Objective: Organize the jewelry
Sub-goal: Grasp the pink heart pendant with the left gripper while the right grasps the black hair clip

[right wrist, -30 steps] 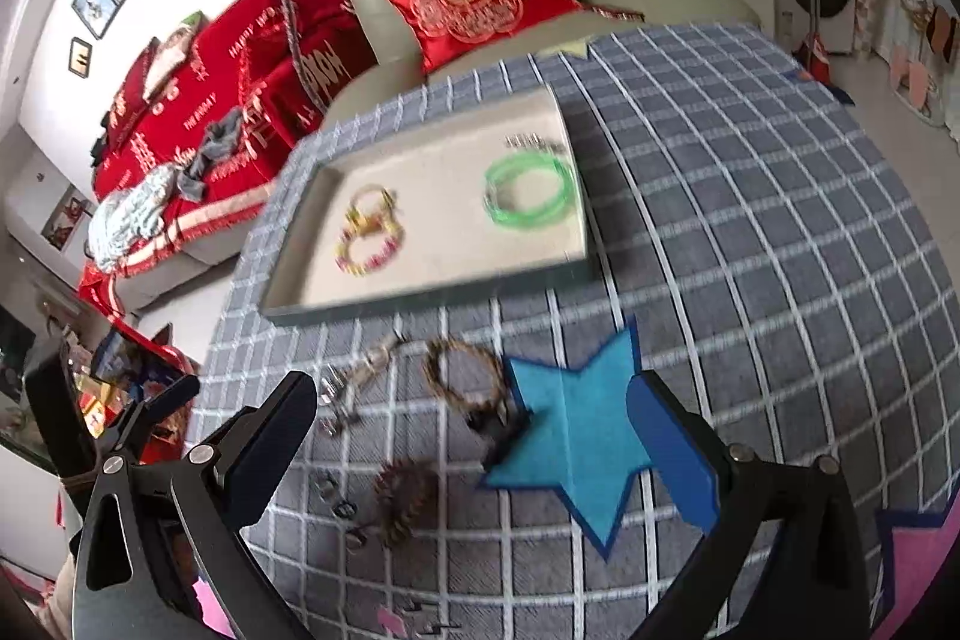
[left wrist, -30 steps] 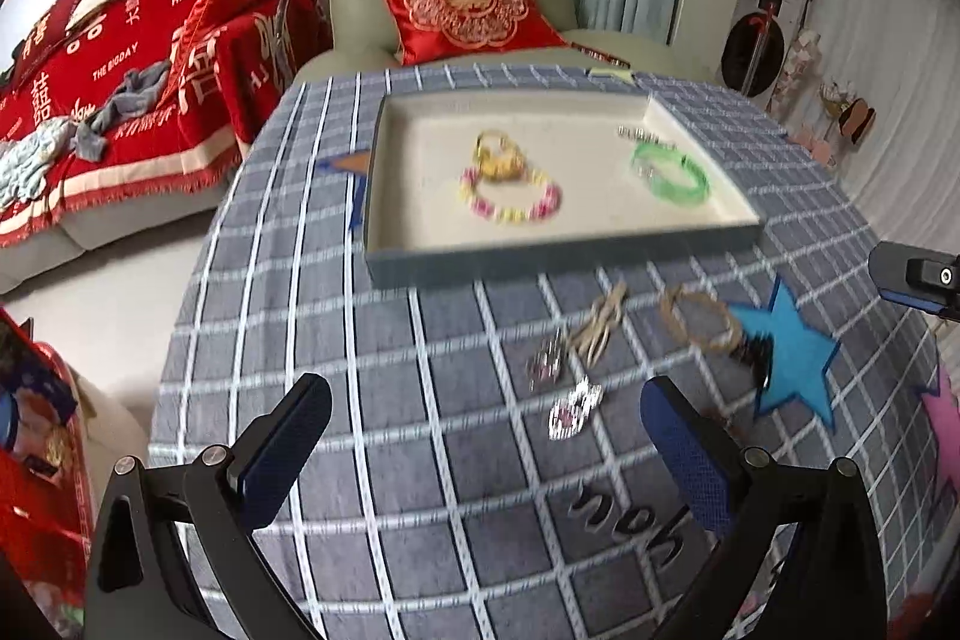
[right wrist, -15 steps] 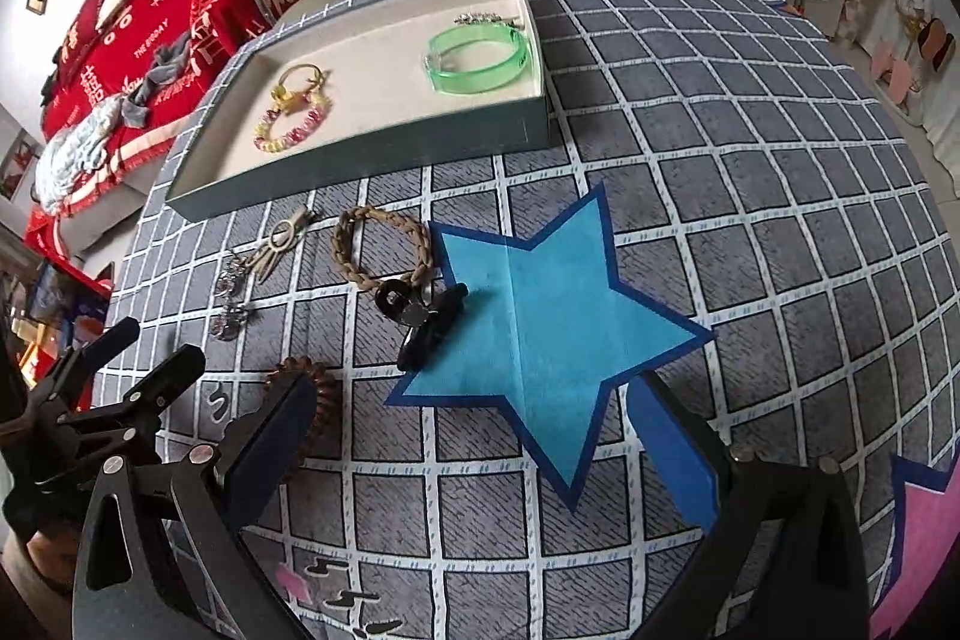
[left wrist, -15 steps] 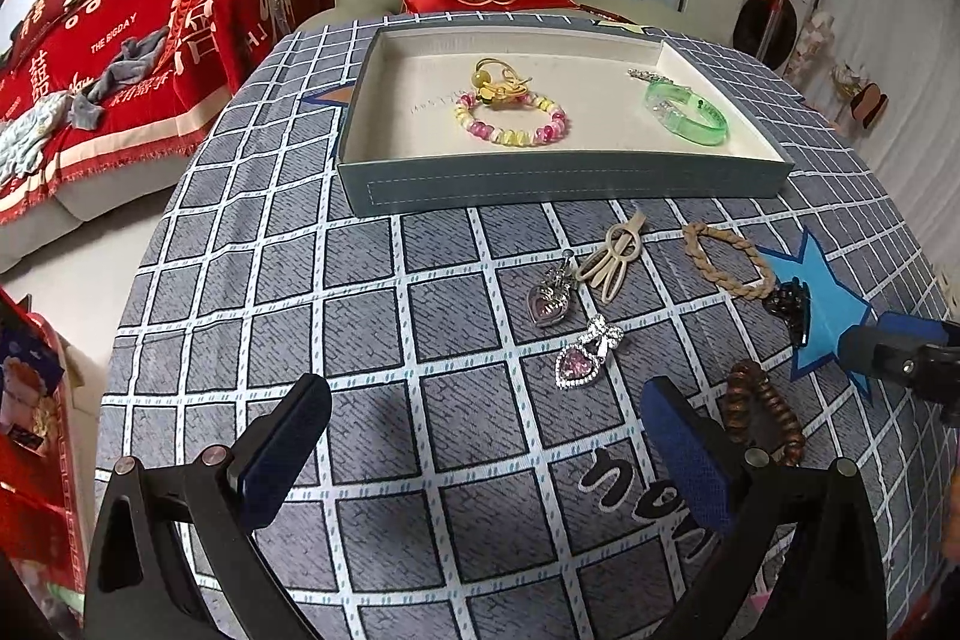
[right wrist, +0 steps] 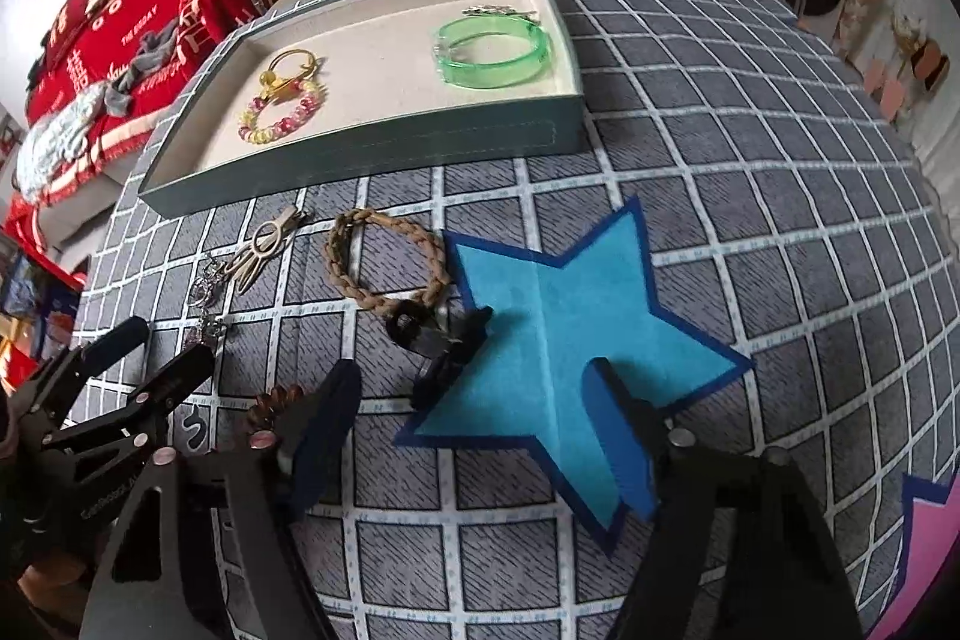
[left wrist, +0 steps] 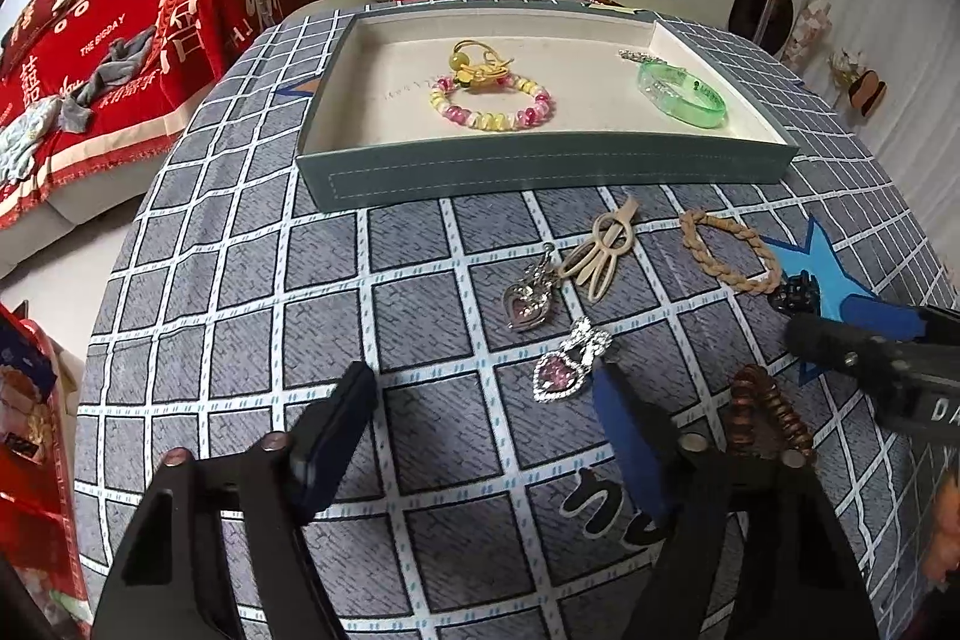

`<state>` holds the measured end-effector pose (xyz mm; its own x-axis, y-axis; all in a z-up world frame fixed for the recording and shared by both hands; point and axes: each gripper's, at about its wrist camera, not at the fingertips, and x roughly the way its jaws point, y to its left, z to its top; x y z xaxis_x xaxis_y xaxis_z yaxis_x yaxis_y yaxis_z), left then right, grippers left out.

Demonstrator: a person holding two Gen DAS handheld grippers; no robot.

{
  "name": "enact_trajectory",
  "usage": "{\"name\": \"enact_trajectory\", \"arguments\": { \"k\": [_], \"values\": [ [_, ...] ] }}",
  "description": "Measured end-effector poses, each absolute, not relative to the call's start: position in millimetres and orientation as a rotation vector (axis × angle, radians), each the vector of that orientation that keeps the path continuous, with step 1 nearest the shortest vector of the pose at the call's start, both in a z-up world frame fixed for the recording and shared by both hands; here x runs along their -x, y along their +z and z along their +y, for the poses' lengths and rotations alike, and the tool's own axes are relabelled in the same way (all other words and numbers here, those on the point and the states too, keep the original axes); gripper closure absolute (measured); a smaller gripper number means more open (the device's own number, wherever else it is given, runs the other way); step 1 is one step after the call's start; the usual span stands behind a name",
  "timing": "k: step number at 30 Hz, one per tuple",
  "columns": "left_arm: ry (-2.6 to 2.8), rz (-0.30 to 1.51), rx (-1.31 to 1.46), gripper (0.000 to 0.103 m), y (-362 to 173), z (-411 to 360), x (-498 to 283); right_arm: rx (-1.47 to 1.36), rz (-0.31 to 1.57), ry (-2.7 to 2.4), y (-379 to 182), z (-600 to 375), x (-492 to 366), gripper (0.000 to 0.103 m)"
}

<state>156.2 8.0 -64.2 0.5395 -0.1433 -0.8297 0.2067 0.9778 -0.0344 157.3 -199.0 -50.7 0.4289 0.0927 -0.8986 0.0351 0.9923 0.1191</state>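
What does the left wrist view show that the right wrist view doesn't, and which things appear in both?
Left wrist only: the pink heart pendant in clear detail, just ahead of the left gripper, whose jaws have just been closing on nothing.

Right wrist only: the whole blue star and the black hair clip on its edge.

Both: the tray holding the green bangle and beaded bracelet, plus the braided bracelet.

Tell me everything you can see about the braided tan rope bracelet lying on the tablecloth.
The braided tan rope bracelet is a twisted cord of fibre-like strands closed into a rough oval loop. It lies flat on the grey checked tablecloth, outside and just in front of the grey-green jewelry tray, not touching it. One end meets a black glossy clasp piece by the edge of the blue felt star. Neither set of tongs touches it.
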Motion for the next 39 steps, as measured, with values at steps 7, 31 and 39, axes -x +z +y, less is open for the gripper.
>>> {"name": "enact_trajectory", "arguments": {
  "k": [7,31,39],
  "values": [
    [-0.251,0.967,-0.103,0.044,-62,-7,-154,-0.028,1.108,0.011,-50,-184,-159,0.061],
    [-0.353,0.900,0.014,0.071,-35,9,-136,-0.167,1.038,0.090,-26,-218,-129,0.095],
    [-0.359,0.858,0.014,0.071,-18,13,-134,-0.169,1.012,0.107,-11,-217,-128,0.095]
  ]
}}
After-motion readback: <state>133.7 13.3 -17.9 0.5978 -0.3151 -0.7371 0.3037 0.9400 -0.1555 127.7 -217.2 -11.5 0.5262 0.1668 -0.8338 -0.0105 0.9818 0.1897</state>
